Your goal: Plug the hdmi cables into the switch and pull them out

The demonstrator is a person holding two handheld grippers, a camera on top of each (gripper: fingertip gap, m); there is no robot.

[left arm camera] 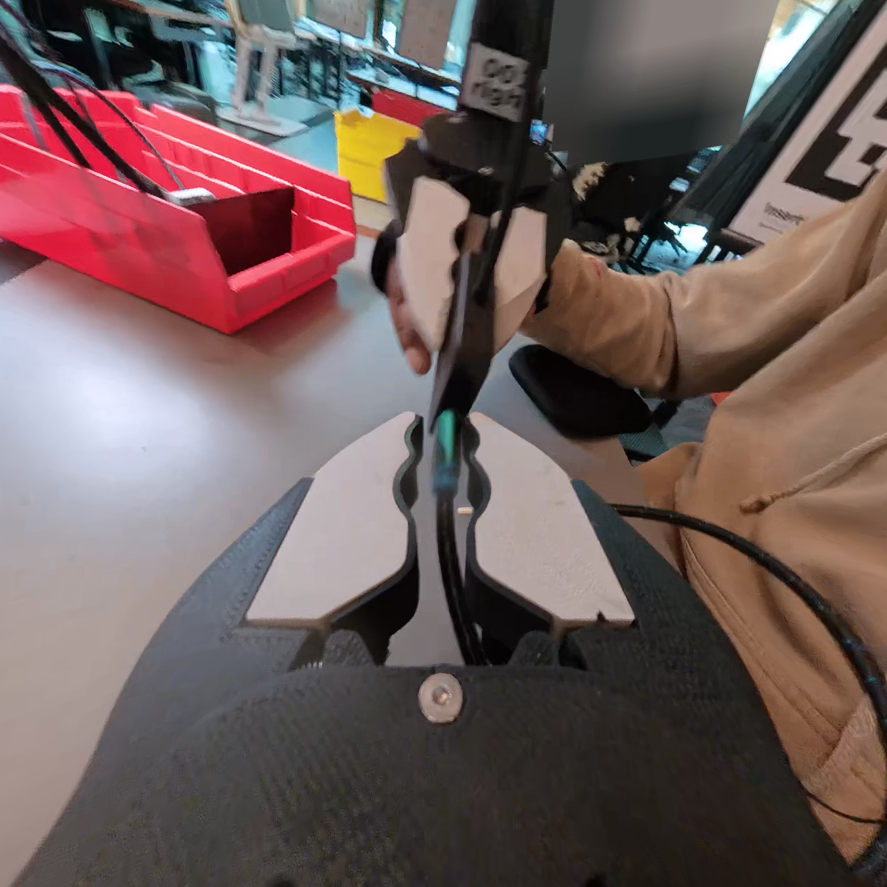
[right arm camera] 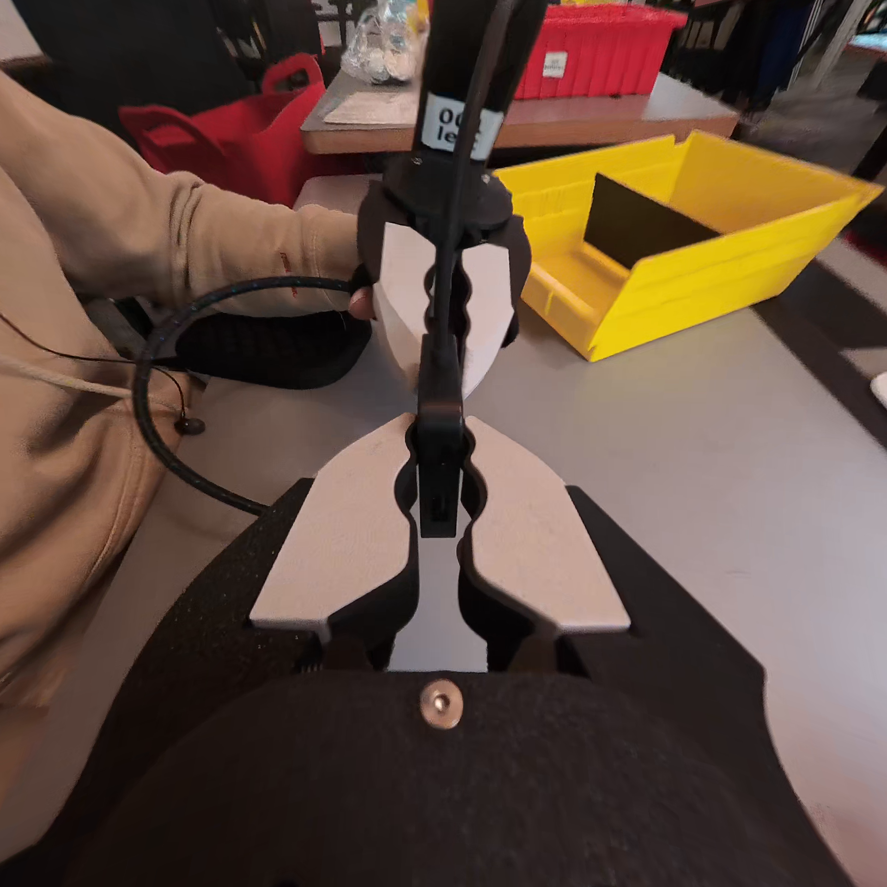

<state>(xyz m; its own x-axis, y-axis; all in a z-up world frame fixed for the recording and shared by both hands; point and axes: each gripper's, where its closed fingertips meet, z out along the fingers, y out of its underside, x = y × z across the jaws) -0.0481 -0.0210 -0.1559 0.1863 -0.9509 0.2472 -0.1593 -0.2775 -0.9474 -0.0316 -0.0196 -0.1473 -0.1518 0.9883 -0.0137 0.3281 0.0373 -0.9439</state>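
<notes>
Left wrist view shows my left tongs (left arm camera: 441,432) clenched on the plug end of a black cable (left arm camera: 449,552); the plug has a green-blue collar (left arm camera: 444,446) sitting right between the tips, and the cord runs back through the gap toward the camera. Straight ahead, the right tongs (left arm camera: 468,336) point toward mine, gripping a flat black switch (left arm camera: 461,355) held edge-on. The plug's nose meets the near edge of the switch, though blur keeps me from telling whether it is seated. A second black cable (left arm camera: 768,566) curves past the person's tan sleeve (left arm camera: 672,326). On the grey tabletop (left arm camera: 168,432) a red bin (left arm camera: 192,269) lies to the left, with a yellow bin (left arm camera: 365,149) behind it.

From the right wrist view, my right tongs (right arm camera: 439,432) are clenched on the switch (right arm camera: 437,480), which stands narrow and upright between the tips, above the tabletop (right arm camera: 672,480). Beyond it the left tongs (right arm camera: 439,365) close on the cable (right arm camera: 444,288) at the switch's far end. A braided black cable (right arm camera: 158,432) loops at the left by the tan sleeve (right arm camera: 192,240). A yellow bin (right arm camera: 696,269) sits on the right of the tabletop, well apart from the tongs.
</notes>
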